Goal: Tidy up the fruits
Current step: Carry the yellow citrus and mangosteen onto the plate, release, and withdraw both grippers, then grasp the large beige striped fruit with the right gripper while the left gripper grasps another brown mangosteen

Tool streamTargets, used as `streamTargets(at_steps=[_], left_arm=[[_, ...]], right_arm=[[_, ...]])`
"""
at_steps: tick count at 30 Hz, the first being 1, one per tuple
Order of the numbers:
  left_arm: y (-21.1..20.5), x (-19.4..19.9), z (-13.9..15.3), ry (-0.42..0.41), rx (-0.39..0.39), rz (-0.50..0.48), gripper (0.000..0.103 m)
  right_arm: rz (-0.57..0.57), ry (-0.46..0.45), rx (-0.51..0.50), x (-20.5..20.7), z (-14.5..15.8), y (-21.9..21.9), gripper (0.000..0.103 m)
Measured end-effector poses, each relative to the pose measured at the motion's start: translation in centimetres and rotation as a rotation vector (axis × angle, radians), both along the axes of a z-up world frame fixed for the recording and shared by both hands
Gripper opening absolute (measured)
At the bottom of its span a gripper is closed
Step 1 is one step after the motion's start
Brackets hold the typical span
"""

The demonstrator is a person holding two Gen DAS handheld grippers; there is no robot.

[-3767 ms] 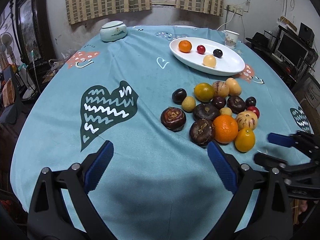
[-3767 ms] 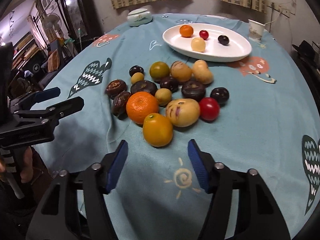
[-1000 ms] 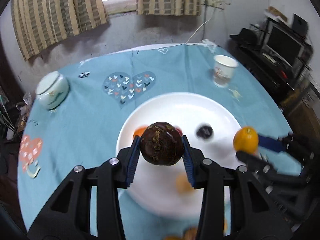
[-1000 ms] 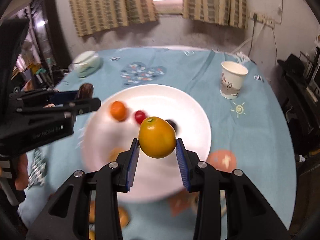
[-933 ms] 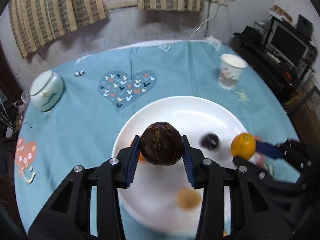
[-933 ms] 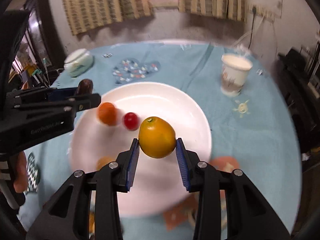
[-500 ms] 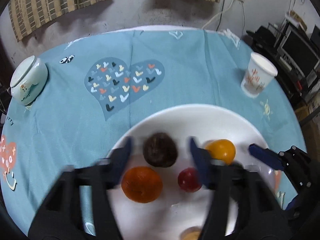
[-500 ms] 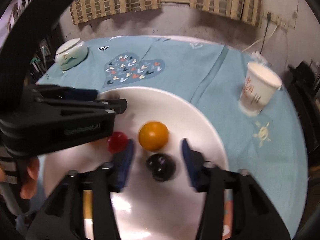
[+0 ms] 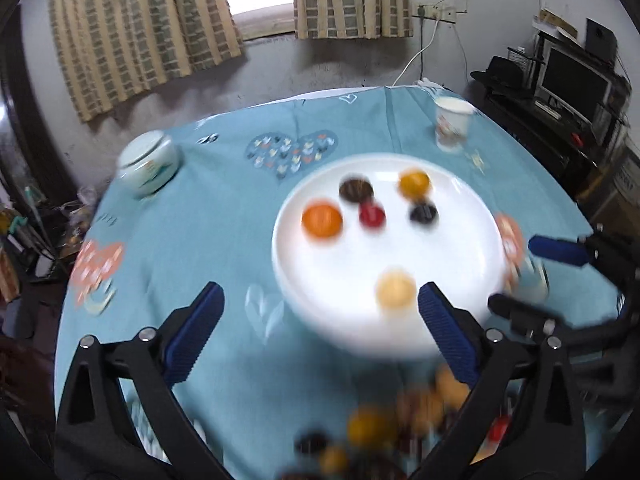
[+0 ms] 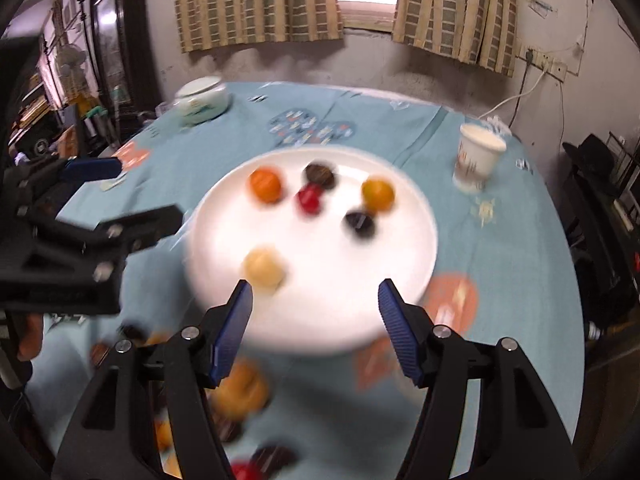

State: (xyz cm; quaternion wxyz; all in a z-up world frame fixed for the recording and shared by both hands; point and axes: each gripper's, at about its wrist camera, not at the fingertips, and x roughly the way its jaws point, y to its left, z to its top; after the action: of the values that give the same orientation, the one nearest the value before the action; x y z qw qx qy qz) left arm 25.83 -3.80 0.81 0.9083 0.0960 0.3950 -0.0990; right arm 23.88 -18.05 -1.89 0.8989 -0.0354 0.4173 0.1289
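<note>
Both my left gripper and right gripper gape empty, having just opened; the loose fruit pile sits low in frame, nearer the left.

Round table under teal heart-print cloth; white plate near centre; paper cup beyond it at right; lidded ceramic jar far left; blurred loose fruit pile at near edge.
</note>
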Motion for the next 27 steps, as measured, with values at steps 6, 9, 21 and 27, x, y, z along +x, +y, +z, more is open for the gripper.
streamTargets(at_steps=[6,9,21,27], left_arm=[[3.7,-12.0,-1.7,-0.031,-0.061,0.047,0.101],[5.0,-15.9,-3.0,-0.025,-0.082,0.073,0.101],[4.7,-18.3,-3.7,-0.035,-0.034,0.061,0.101],[6.6,-17.3,-4.5,-0.016,-0.021,0.104,0.101]], right_arm=[[-0.013,0.001,0.017,-10.5,-1.1,1.5,0.066],[-0.029,0.012,0.061,-14.0,-2.1,1.6,0.066],[-0.011,0.035,0.053,-16.3,-3.0,2.9,0.066],[0.031,0.076,0.088,-16.3,-4.4,4.2,0.066]])
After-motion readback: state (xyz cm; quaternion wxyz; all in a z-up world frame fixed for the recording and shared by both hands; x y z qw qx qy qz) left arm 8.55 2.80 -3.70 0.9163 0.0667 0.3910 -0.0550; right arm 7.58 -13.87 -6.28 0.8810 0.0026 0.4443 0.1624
